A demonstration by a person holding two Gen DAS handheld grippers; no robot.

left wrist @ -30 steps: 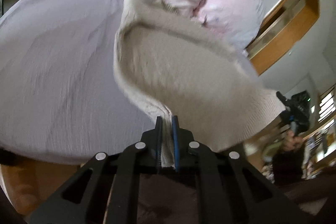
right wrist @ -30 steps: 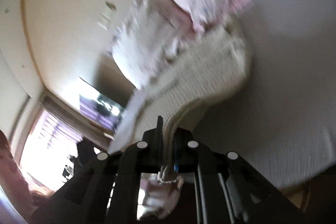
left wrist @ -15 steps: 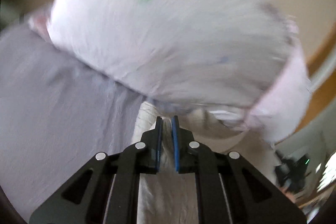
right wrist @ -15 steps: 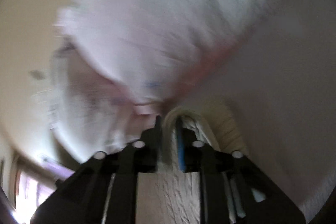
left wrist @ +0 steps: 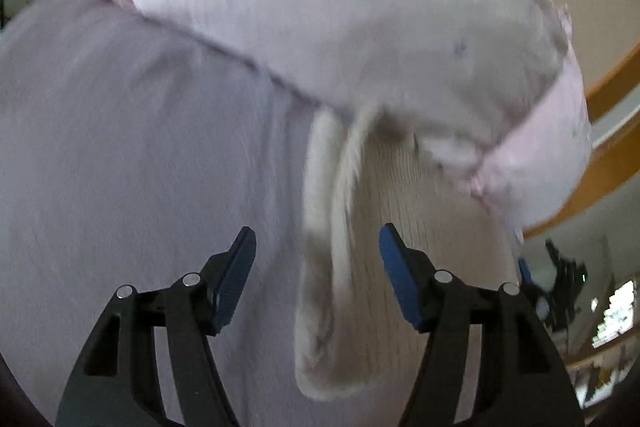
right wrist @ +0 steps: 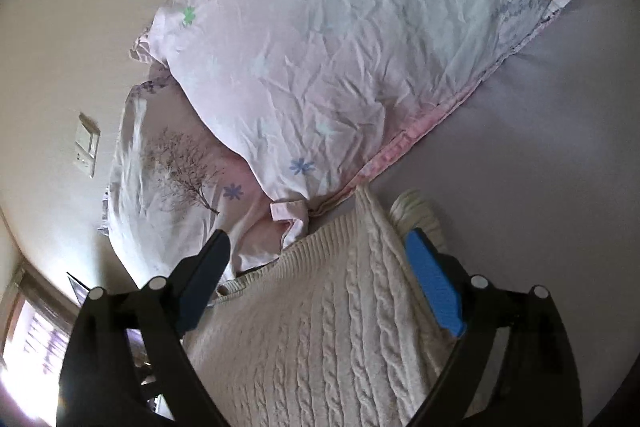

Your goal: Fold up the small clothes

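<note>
A cream cable-knit sweater (right wrist: pixel 328 327) lies flat on the lilac bed sheet (right wrist: pixel 540 147), its far edge against the pillows. In the left wrist view the sweater (left wrist: pixel 400 227) is blurred, its folded edge hanging between the fingers. My left gripper (left wrist: pixel 316 247) is open and holds nothing, over the sweater's left edge. My right gripper (right wrist: pixel 320 247) is open and empty, just above the sweater's far edge, with one blue pad (right wrist: pixel 434 287) by the rolled cuff (right wrist: pixel 416 209).
A large white-pink flowered pillow (right wrist: pixel 340 47) lies at the head of the bed, a second tree-print pillow (right wrist: pixel 172 167) beside it. The wooden headboard (left wrist: pixel 608 163) is at the right, with a cream wall behind. The lilac sheet (left wrist: pixel 140 167) spreads left.
Both grippers carried the sweater's edge forward to the pillows, then opened and let it go. The sweater now lies on the bed.
</note>
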